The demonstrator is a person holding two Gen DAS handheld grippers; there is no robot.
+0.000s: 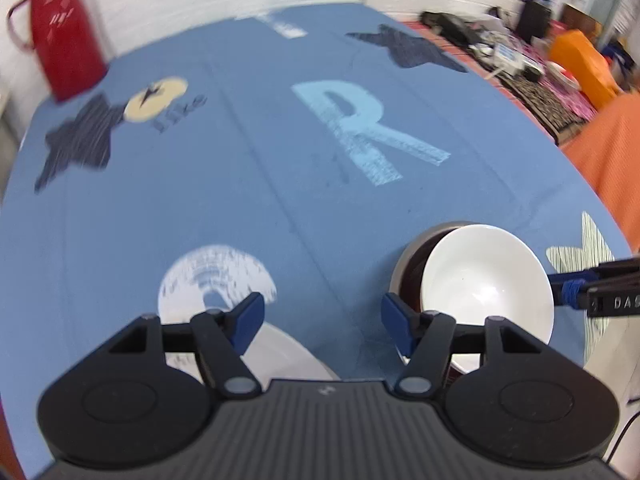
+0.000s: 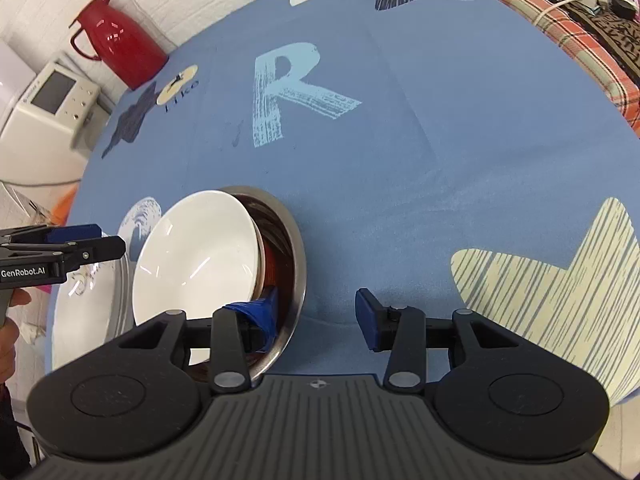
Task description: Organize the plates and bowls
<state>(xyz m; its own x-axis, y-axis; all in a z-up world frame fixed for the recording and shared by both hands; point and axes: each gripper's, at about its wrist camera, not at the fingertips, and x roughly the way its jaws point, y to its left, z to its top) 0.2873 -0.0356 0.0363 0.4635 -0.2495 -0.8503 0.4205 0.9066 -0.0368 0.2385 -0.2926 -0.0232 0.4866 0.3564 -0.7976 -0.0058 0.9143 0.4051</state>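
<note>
A white bowl point(image 2: 200, 256) leans tilted inside a steel bowl point(image 2: 298, 240) with a dark inside, near the table's front. My right gripper point(image 2: 316, 312) is open; its left finger sits inside the steel bowl beside the white bowl, its right finger outside the rim. A white plate point(image 2: 84, 312) lies left of the bowls. In the left wrist view, my left gripper point(image 1: 322, 320) hangs open above the table, between the plate point(image 1: 284, 352) and the white bowl point(image 1: 488, 284). The steel bowl point(image 1: 412, 256) shows behind it, and the right gripper point(image 1: 568, 286) reaches in from the right.
A blue tablecloth point(image 2: 400, 160) with a big letter R and star prints covers the table. A red jug point(image 2: 120, 44) stands at the far left corner, with a white appliance point(image 2: 48, 104) beyond the edge. Clutter point(image 1: 520, 52) and orange fabric point(image 1: 612, 152) lie to the right.
</note>
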